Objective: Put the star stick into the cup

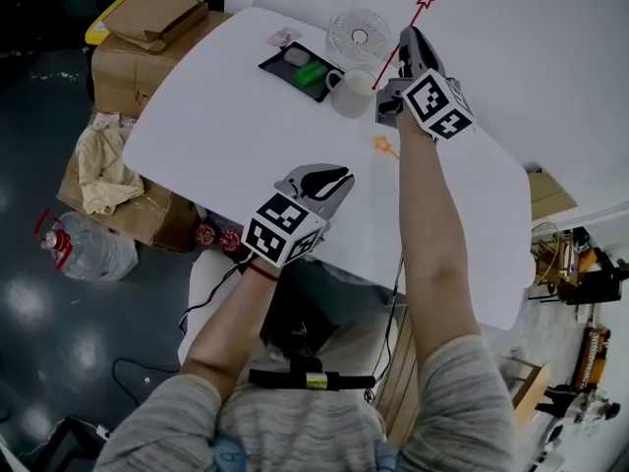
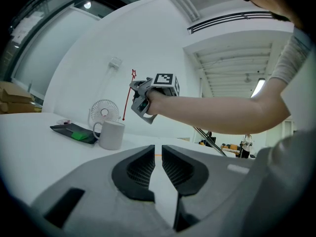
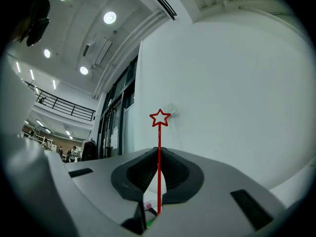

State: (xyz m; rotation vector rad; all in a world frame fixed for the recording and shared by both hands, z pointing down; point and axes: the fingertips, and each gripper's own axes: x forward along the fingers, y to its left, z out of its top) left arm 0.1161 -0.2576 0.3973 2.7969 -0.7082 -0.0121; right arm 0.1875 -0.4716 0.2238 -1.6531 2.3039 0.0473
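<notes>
My right gripper (image 1: 407, 39) is shut on a thin red star stick (image 1: 405, 35) and holds it slanted over the far side of the table, star end up. The left gripper view shows the stick's (image 2: 128, 100) lower tip hanging just above the white cup (image 2: 112, 134); the same cup (image 1: 352, 94) stands by the black tray. In the right gripper view the stick (image 3: 159, 147) rises straight between the right gripper's (image 3: 159, 157) pads. My left gripper (image 1: 329, 178) rests low near the table's front edge, and its jaws (image 2: 158, 154) are almost together with nothing between them.
A black tray (image 1: 295, 70) with a green item lies left of the cup, and a small white fan (image 1: 359, 34) stands behind it. An orange star stick (image 1: 383, 146) lies on the white table (image 1: 226, 136). Cardboard boxes (image 1: 147, 42) and a water jug (image 1: 84, 249) sit on the floor to the left.
</notes>
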